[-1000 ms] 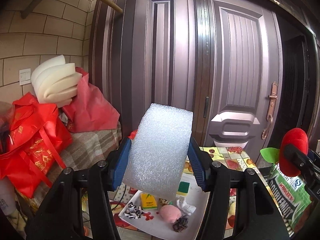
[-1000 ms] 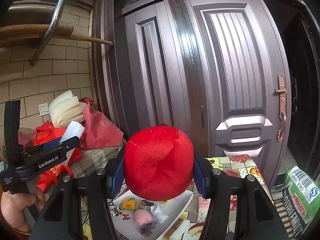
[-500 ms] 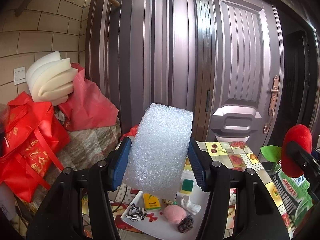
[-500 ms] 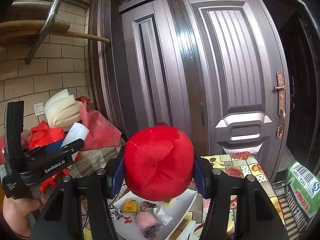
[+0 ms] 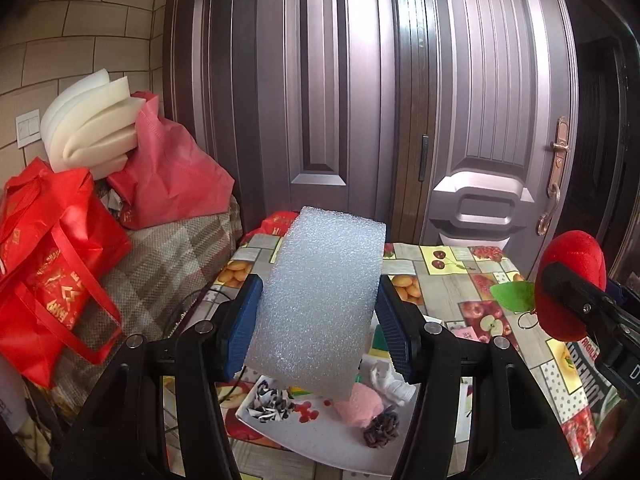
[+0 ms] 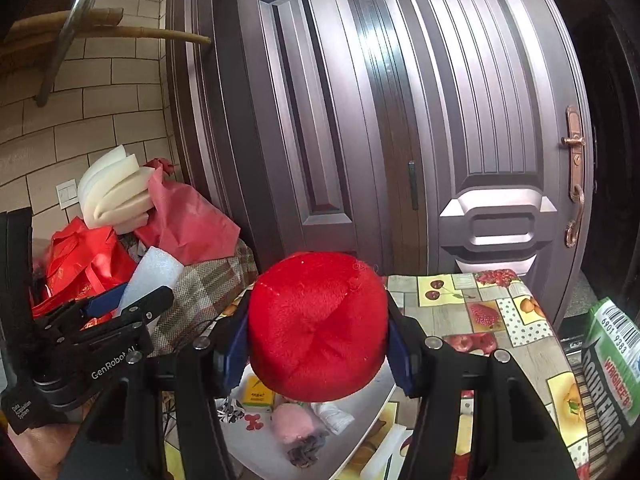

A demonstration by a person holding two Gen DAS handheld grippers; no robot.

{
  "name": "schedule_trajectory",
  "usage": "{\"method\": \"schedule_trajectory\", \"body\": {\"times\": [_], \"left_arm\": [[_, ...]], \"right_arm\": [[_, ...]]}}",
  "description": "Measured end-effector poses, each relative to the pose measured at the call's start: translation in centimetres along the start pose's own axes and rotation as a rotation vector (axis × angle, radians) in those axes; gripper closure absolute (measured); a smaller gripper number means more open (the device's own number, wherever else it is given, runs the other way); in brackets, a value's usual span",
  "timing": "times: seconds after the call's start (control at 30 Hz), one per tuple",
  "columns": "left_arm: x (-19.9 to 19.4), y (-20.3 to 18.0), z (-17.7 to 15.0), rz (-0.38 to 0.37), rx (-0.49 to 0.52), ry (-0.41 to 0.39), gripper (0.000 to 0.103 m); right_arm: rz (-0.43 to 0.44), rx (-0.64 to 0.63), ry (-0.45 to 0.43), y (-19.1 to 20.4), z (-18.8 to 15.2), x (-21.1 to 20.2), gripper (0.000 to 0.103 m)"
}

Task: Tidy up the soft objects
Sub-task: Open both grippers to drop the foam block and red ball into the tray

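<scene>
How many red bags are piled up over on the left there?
2. A bright red bag with printed lettering sits lowest, at the far left. A duller red bag sits behind it, beside the folded white foam. More may be buried in the pile.

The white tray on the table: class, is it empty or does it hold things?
Holds things: the tray carries a pink ball and small bits.

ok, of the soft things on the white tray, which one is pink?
The pink foam lump near the tray's front, beside the dark pinecone-like piece. The crumpled white piece and zebra-print scrap aren't pink.
</scene>
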State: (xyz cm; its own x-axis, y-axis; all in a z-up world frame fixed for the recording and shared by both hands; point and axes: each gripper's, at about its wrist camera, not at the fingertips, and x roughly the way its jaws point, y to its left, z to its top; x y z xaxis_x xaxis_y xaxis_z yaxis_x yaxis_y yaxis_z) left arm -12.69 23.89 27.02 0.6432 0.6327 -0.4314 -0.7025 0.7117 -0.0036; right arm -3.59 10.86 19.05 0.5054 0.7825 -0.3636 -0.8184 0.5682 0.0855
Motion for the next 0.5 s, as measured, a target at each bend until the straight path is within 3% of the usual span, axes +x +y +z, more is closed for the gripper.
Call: {"method": "schedule_trajectory", "body": {"times": [0.13,0.27,0.4,0.5], "left_arm": [[0.1,-0.1,1.5,-0.029,0.008,-0.012,0.046],[1.9,-0.6,0.9,-0.041,0.045,0.002,0.046],[6.5,-1.3,-0.5,-0.071,0.041,0.161,0.045],[10.2,-1.2,-3.0,-0.098,-0.006,0.304,0.045]], "right_arm": [[-0.018,0.003,-0.034,0.6,1.1,-0.5,0.045],[-0.027,0.022,-0.035,0.3,0.1,0.4,0.045],[-0.019,0.027,0.067,0.2,-0.9,3.5,0.045],[-0.005,0.049,0.211,-0.6,-2.5,7.2,0.045]]}}
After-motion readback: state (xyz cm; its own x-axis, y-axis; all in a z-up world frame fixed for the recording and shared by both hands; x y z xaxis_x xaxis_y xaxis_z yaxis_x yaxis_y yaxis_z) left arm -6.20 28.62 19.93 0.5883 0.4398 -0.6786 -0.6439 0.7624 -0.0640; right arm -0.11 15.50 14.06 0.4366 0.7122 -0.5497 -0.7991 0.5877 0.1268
